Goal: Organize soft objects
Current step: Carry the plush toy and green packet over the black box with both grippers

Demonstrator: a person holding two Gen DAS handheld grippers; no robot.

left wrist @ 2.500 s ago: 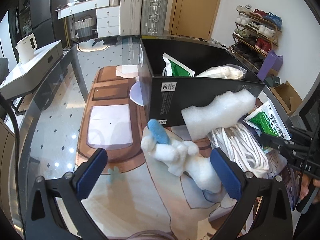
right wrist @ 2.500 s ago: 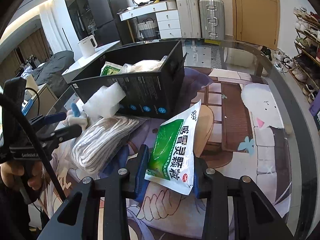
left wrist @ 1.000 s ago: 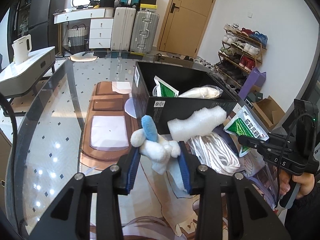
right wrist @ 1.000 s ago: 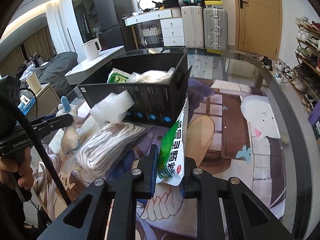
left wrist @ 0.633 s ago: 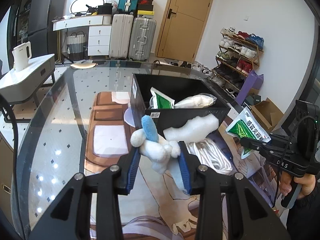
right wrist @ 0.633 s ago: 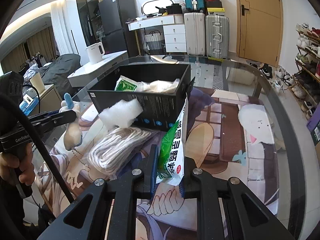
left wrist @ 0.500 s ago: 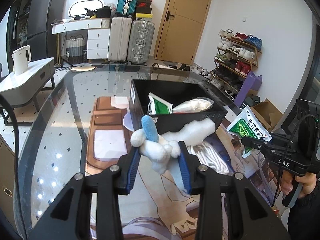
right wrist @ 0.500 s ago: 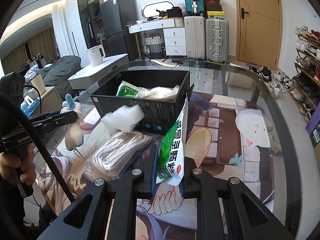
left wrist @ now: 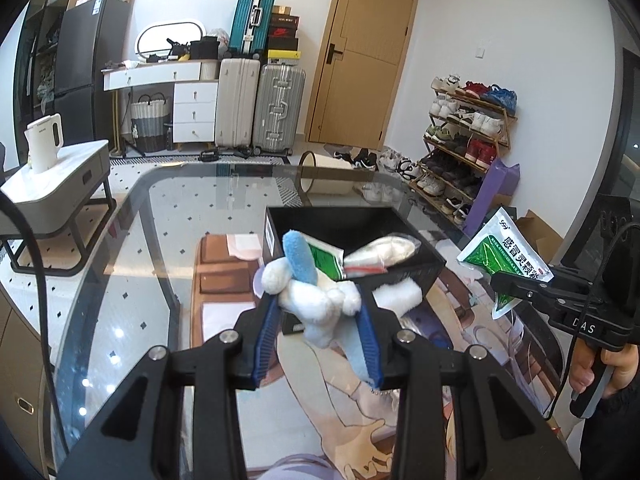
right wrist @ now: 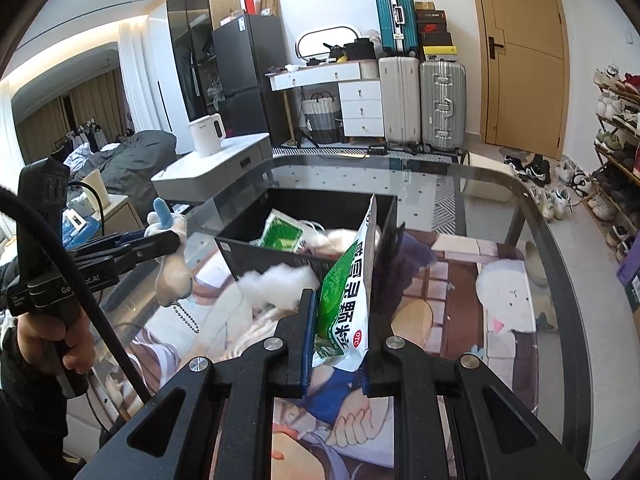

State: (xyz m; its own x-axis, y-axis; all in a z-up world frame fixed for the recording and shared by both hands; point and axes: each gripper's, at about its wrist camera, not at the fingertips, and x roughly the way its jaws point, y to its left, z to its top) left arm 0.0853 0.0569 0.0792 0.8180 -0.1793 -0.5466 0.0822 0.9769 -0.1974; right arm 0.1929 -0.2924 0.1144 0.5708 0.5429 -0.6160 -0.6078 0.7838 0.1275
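Note:
My left gripper (left wrist: 318, 330) is shut on a white plush toy with blue ears (left wrist: 316, 292), held in the air in front of the black box (left wrist: 430, 270). In the right wrist view the same plush toy (right wrist: 170, 256) hangs from the left gripper (right wrist: 168, 242) at the left. My right gripper (right wrist: 340, 336) is shut on a green and white sachet (right wrist: 348, 292), which stands on edge above the table; the left wrist view shows that sachet (left wrist: 506, 256) at the right. The black box (right wrist: 384, 220) holds another green sachet (right wrist: 282, 236) and a clear bag of white stuff (left wrist: 382, 250).
A white foam piece (right wrist: 280, 286) leans against the box's front wall, with a coil of white rope behind my right fingers, mostly hidden. The glass table (right wrist: 560, 292) lies over a printed mat. A person's hand (left wrist: 600, 368) grips the right handle. A side cabinet with a kettle (left wrist: 44, 148) stands at the left.
Both grippers have risen with their loads, so the box and table look smaller and lower in both views. Neither grip has changed.

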